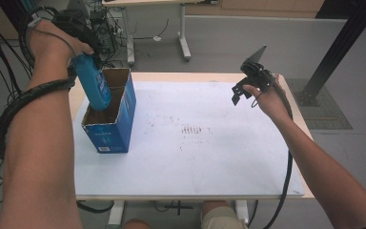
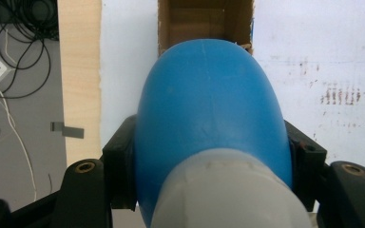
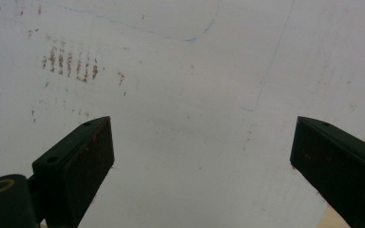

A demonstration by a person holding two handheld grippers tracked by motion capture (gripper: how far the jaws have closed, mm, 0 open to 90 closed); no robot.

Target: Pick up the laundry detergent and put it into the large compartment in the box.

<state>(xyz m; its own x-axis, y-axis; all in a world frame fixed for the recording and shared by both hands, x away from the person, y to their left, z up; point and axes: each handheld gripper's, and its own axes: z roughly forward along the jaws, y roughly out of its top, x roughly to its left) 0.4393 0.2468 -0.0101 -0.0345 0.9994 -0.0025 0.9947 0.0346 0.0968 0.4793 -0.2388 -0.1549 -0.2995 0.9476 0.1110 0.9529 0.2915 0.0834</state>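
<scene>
A blue bottle (image 1: 94,83) with a pale cap end hangs base-down in the open top of a blue cardboard box (image 1: 116,126) at the table's left. My left gripper (image 1: 78,40) is shut on the bottle near its cap. In the left gripper view the bottle (image 2: 209,118) sits between the two black jaws, over the box's brown inside (image 2: 202,21). My right gripper (image 1: 240,93) is held above the table's right side, open, with nothing in it. Its fingers (image 3: 76,161) stand wide apart over the white sheet (image 3: 185,95).
A white sheet (image 1: 195,157) with reddish-brown smudges (image 1: 193,130) covers most of the wooden table (image 1: 293,102). Cables (image 1: 0,57) lie on the floor at left. Another table's legs (image 1: 183,43) stand behind, and a black post (image 1: 336,52) rises at right.
</scene>
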